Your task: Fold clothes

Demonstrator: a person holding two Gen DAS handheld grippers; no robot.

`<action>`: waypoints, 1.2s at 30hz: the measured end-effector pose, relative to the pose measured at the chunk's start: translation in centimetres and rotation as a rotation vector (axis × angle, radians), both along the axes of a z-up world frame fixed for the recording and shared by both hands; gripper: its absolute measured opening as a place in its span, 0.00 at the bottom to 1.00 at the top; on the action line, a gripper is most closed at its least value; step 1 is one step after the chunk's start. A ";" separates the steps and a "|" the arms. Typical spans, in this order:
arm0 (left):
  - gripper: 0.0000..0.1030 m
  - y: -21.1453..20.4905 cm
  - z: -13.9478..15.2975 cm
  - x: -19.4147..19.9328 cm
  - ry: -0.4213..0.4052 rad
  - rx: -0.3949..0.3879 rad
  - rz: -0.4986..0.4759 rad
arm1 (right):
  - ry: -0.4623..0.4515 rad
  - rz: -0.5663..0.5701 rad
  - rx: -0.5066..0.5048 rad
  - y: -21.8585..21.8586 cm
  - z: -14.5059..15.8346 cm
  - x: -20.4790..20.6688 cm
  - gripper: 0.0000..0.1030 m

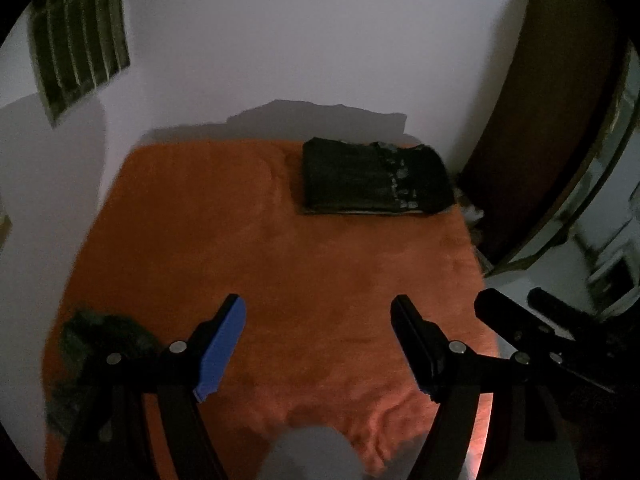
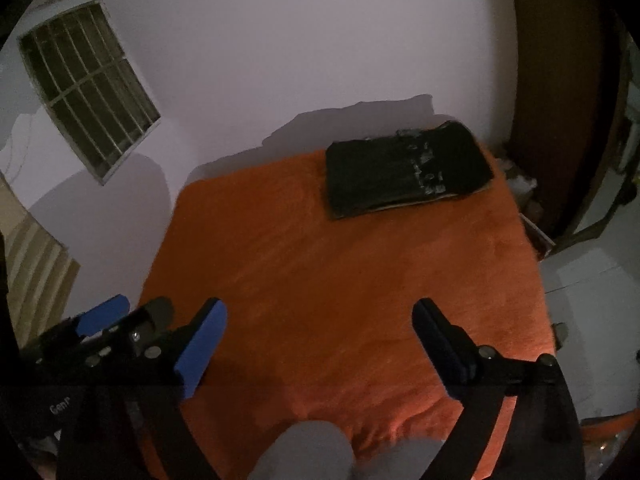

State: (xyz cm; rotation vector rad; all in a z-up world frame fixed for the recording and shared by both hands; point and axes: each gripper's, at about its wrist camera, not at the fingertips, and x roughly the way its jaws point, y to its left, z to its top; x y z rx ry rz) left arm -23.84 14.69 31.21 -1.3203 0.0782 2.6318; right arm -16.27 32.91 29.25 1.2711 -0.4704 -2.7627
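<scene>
A folded black garment lies flat at the far right corner of the orange bed cover; it also shows in the right wrist view. A crumpled dark green garment lies at the bed's near left edge, beside my left gripper. My left gripper is open and empty, held above the near part of the bed. My right gripper is open and empty, level with it on the right; its fingers show at the right of the left wrist view.
The bed stands against a white wall with a barred window at the left. A brown wooden door stands at the right of the bed. White floor lies along the bed's right side.
</scene>
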 end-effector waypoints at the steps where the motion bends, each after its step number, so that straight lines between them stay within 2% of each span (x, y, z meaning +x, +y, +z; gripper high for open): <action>1: 0.74 0.5 -0.3 -0.4 0.013 -0.026 0.002 | -0.001 -0.007 -0.009 0.3 -0.5 -0.5 0.92; 3: 0.74 1.5 -1.6 -1.6 0.027 -0.058 -0.001 | -0.005 -0.026 -0.006 0.8 -1.6 -1.6 0.92; 9: 0.74 1.6 -6.5 -4.2 -0.009 0.001 0.000 | -0.013 -0.071 0.021 1.5 -5.7 -5.0 0.92; 14: 0.74 1.2 -11.2 -4.1 -0.003 0.066 -0.004 | 0.005 -0.096 0.073 1.4 -9.3 -6.0 0.92; 18: 0.74 0.0 -16.1 -2.6 0.042 0.060 0.009 | 0.010 -0.055 0.108 0.6 -13.3 -5.4 0.92; 20: 0.74 -0.8 -18.6 -1.6 0.049 0.053 0.038 | 0.016 -0.020 0.110 -0.2 -15.4 -4.8 0.92; 23: 0.74 -2.0 -22.2 0.3 0.023 0.094 0.017 | 0.069 0.073 0.090 -1.2 -18.6 -3.1 0.92; 26: 0.74 -2.9 -25.1 2.1 -0.006 0.054 0.022 | 0.100 0.111 0.058 -1.5 -21.9 -0.9 0.92; 28: 0.74 -3.5 -27.0 3.4 -0.024 0.029 0.025 | 0.107 0.108 0.051 -1.7 -24.1 0.6 0.92; 33: 0.74 -5.6 -29.7 6.9 -0.044 0.013 0.042 | 0.101 0.038 0.148 -3.4 -27.7 5.1 0.92; 36: 0.74 -6.4 -30.1 7.7 -0.034 0.051 0.035 | 0.115 0.041 0.162 -4.3 -28.5 6.5 0.92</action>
